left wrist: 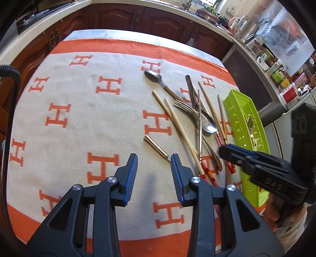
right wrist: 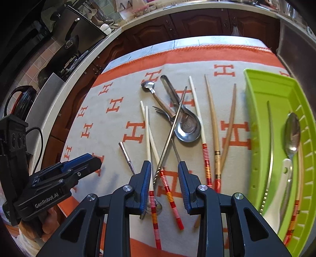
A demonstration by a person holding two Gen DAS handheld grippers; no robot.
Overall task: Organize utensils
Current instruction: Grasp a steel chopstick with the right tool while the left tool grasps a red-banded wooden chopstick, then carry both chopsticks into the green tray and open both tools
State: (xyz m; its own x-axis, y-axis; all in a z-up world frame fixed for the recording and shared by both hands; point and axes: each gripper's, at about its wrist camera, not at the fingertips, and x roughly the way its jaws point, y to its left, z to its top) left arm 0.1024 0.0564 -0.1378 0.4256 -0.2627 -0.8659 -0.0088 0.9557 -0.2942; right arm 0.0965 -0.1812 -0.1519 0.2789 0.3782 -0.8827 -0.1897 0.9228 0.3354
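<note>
A table (right wrist: 197,42) draped in a cream blanket (left wrist: 79,118) with an orange border and orange H motifs fills a home kitchen, ringed by dark carved-wood cabinets (left wrist: 118,17) under a pale countertop (left wrist: 39,25). A jumble of utensils lies on the blanket's right half: white chopsticks with red-striped ends (right wrist: 149,142), two plain wooden chopsticks (right wrist: 212,118), a metal chopstick (right wrist: 173,122) laid diagonally across the heap, a fork (left wrist: 183,106), a broad steel ladle-spoon (right wrist: 187,126) and a small spoon (right wrist: 148,85) at the far end. A short metal-tipped handle (left wrist: 156,146) sits apart on the near left of the pile. Just beside the pile, at the table's right edge, a lime-green slotted tray (right wrist: 256,110) already holds a steel spoon (right wrist: 292,132), a white-handled utensil (right wrist: 276,199), a slim metal piece and a striped chopstick.

The left gripper (left wrist: 154,174) hangs over bare blanket near the pile, its blue-padded jaws spread with nothing between them. The right gripper (right wrist: 165,185) hovers above the near ends of the striped chopsticks, jaws apart and clasping nothing. Jars, a kettle and containers (left wrist: 276,65) crowd the counter at right; a stove with dark pans (right wrist: 69,45) stands on the left side of the room.
</note>
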